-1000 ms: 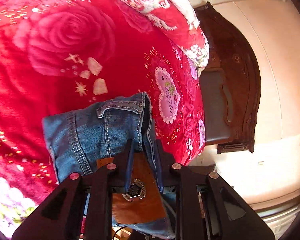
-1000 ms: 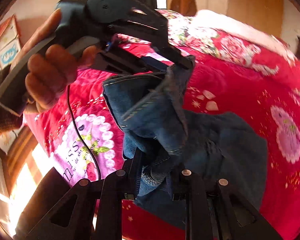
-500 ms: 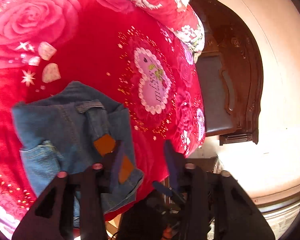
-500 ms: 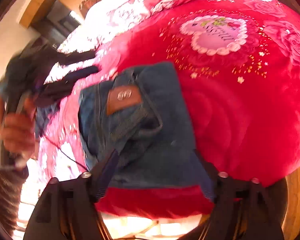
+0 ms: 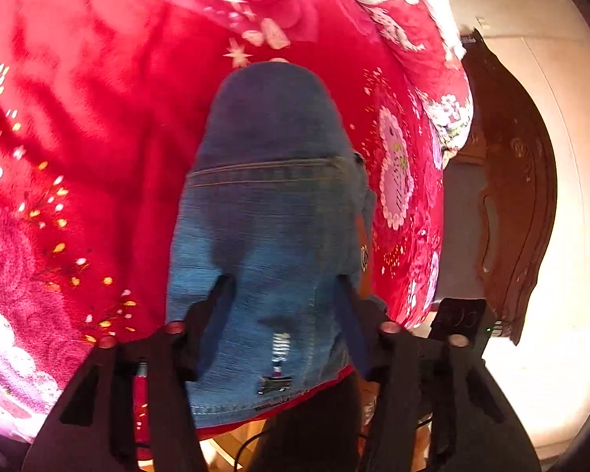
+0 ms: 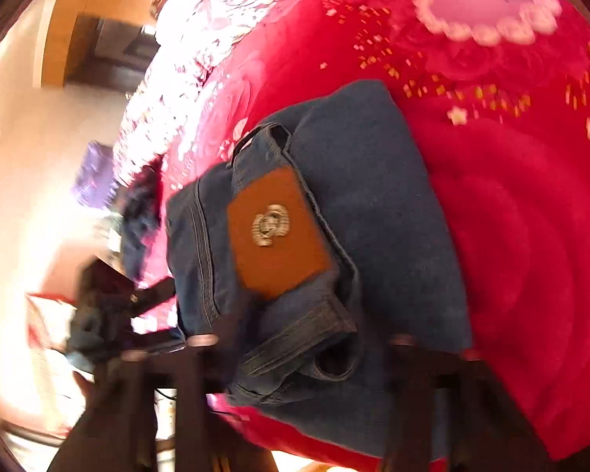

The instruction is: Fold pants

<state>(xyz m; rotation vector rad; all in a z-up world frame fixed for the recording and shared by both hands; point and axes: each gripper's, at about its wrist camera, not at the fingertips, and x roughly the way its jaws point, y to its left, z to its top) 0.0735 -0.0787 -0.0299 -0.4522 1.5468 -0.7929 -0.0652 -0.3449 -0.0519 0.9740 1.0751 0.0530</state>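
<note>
**Folded jeans lie on the bed, both tools spread above them**

The jeans (image 5: pixel 271 236) lie folded in a compact bundle on the red floral blanket (image 5: pixel 90 126) of the bed, near its edge. In the left wrist view the left tool (image 5: pixel 285 295) hangs over the near end of the bundle, its fingers (image 5: pixel 216 299) spread apart with denim showing between them and nothing clamped. In the right wrist view the right tool (image 6: pixel 299 338) is likewise spread wide, its blurred fingers on either side of the waistband end. The brown leather patch (image 6: pixel 277 232) faces up, beside a belt loop (image 6: pixel 261 139). A dark wooden headboard (image 5: pixel 511 204) stands beyond the bed.
</note>
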